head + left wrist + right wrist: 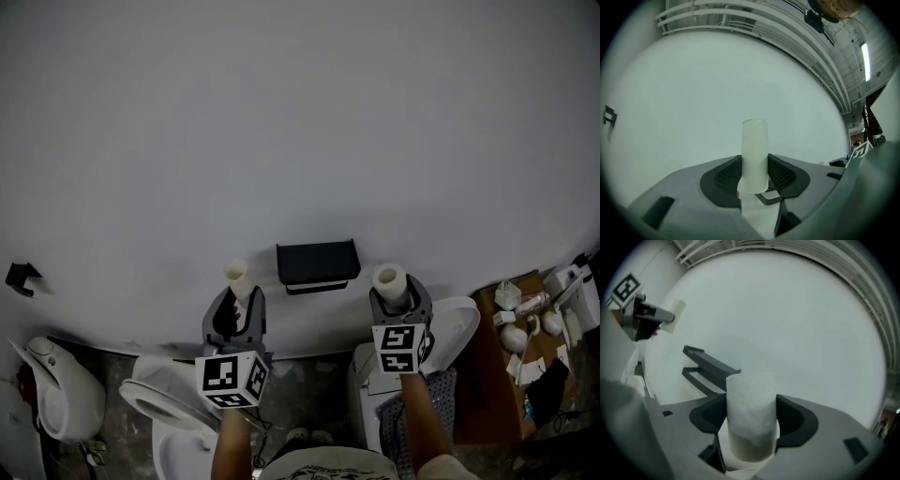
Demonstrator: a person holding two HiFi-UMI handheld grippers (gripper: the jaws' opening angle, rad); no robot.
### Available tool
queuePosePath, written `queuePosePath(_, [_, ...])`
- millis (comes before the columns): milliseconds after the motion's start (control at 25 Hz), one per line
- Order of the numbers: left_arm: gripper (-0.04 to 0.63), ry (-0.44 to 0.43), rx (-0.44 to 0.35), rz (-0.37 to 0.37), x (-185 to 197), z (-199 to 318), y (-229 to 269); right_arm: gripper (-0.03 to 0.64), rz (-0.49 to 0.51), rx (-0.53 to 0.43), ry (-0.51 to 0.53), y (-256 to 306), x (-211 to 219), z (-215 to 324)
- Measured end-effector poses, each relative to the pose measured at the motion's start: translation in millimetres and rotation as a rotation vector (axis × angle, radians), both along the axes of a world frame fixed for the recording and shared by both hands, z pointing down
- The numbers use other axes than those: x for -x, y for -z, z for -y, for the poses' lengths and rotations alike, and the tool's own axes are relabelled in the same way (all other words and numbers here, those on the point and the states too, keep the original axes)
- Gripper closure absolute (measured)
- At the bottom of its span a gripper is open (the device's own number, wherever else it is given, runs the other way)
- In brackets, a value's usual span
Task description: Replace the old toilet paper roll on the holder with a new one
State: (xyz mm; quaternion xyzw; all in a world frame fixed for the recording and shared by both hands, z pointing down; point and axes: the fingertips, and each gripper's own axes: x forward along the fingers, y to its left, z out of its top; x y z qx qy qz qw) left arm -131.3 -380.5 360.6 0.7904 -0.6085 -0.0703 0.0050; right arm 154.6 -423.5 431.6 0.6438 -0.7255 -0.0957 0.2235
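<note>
holder (318,264): black, fixed to the pale wall (300,112), a flat shelf on top and a bar beneath; it sits between the two grippers
cardboard tube (236,276): the old roll's core, upright, to the left of the holder and clear of it
left gripper (234,302): left of the holder and a little lower; its jaws are clamped on the lower part of the cardboard tube, one pad on each side, and the tube's upper half stands free above them
new roll (390,279): full and white, upright, to the right of the holder and apart from it
right gripper (401,298): right of the holder, at about the left gripper's height; its jaws stand wide and press on both sides of the new roll, gripping it
toilet (155,405): white, below and left of the holder, under the left gripper
</note>
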Motion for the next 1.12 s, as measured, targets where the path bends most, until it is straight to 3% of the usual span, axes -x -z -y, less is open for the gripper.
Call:
queuePosePath(320, [0.420, 0.020, -0.001, 0.001, 14.2, -3.0, 0.3, 0.312, -0.636, 0.046, 0.136, -45.3, 6.0, 27.4])
queuePosePath(480, [0.420, 0.030, -0.007, 0.007, 18.2, -3.0, 1.7, 0.313, -0.861, 0.057, 0.189, -63.6, 14.2, 33.3])
queuePosePath(640, [0.420, 0.040, -0.009, 0.011, 21.4, -2.2, 2.8, 0.313, -0.922, 0.057, 0.211, -68.6, 22.7, 38.5])
queuePosePath(1120, [0.420, 0.097, -0.007, 0.026, 39.3, -10.2, 1.9, 0.313, -0.940, 0.034, 0.286, -78.9, 59.5, 42.5])
